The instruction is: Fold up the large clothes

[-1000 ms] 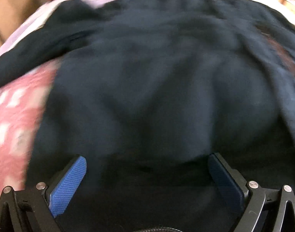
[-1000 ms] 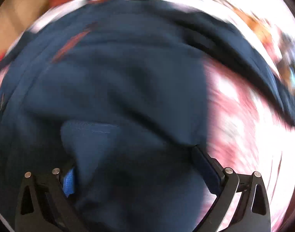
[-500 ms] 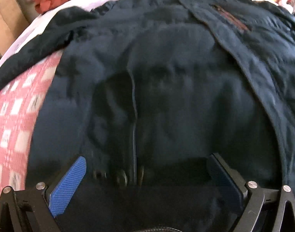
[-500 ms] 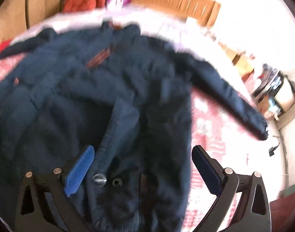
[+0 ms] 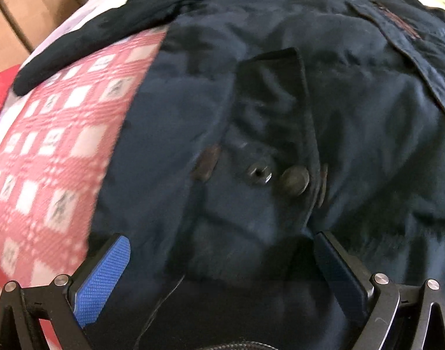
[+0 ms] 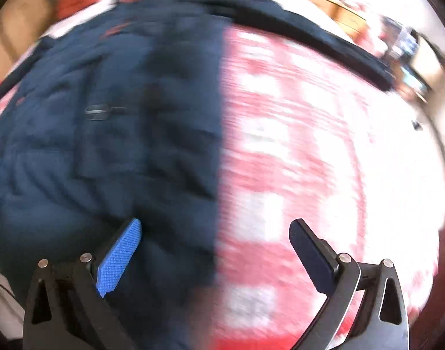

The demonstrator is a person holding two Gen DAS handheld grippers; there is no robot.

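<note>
Both fingers (image 5: 111, 280) (image 6: 120, 259) spread, empty; navy jacket (image 5: 280, 102) flat on red-checked bedspread (image 6: 295, 160).

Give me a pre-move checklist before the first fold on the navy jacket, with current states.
1. Left gripper open, nothing pinched: ok.
2. Right gripper open, straddling the jacket's side edge: ok.
3. Navy jacket spread out on the red checked cover: ok.
4. Both sleeves laid out to the sides: ok, left sleeve, right sleeve.
5. Pocket flap turned up, snap open: not ok.
6. Hem lying flat: cannot tell, too close and blurred.
</note>
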